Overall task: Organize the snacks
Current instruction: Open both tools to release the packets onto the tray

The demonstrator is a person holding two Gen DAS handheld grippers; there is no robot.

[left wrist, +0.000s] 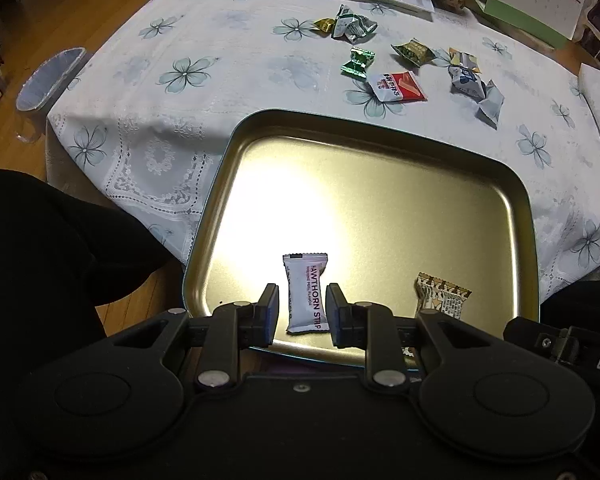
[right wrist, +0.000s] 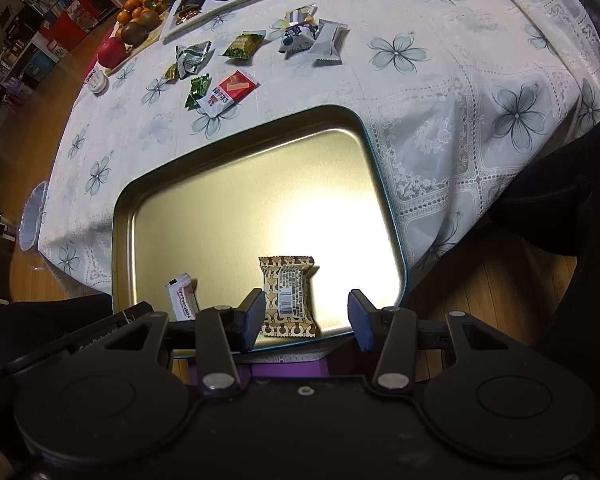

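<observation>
Tin tray (left wrist: 516,208): holds two snacks near its front edge. Hawthorn strip (left wrist: 306,292): lies flat between my left gripper (left wrist: 302,312) pads, jaws parted, nothing clenched. Brown patterned packet (right wrist: 288,296): rests by my right gripper (right wrist: 306,314), jaws released, left pad just beside it. Loose wrappers (left wrist: 396,86): well apart on the tablecloth (left wrist: 180,120). Hazard: lifting out carelessly, a pad may drag a packet over the rim.

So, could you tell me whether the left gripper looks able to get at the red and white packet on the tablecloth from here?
Probably yes. The left gripper is open, holding nothing, with the hawthorn strip lying loose between its jaws. Only the open tray and bare tablecloth separate it from the red and white packet.
</observation>
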